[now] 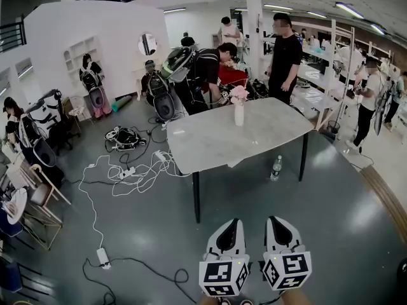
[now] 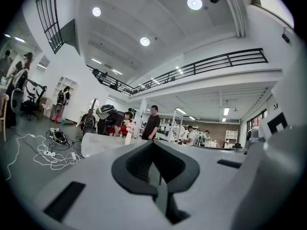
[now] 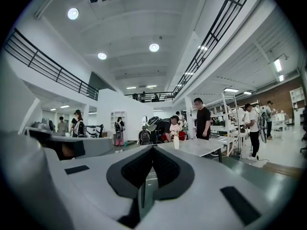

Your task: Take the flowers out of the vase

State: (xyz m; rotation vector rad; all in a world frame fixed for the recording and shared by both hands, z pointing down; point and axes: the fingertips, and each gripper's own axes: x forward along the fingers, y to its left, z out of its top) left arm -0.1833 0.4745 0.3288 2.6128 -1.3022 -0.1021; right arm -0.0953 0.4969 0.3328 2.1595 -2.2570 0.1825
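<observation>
Flowers (image 1: 239, 93), seemingly pink, sit in the vase (image 1: 239, 115). Your left gripper (image 1: 234, 222) and right gripper (image 1: 271, 220) hang closed, empty.

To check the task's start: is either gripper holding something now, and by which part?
Nothing is held. The left gripper and right gripper are shut and empty; the flowers stand in the vase on the table.

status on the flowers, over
Left claw shut, empty. Right claw shut, empty. Flowers in vase on far table edge, untouched. Bottle by table leg.
</observation>
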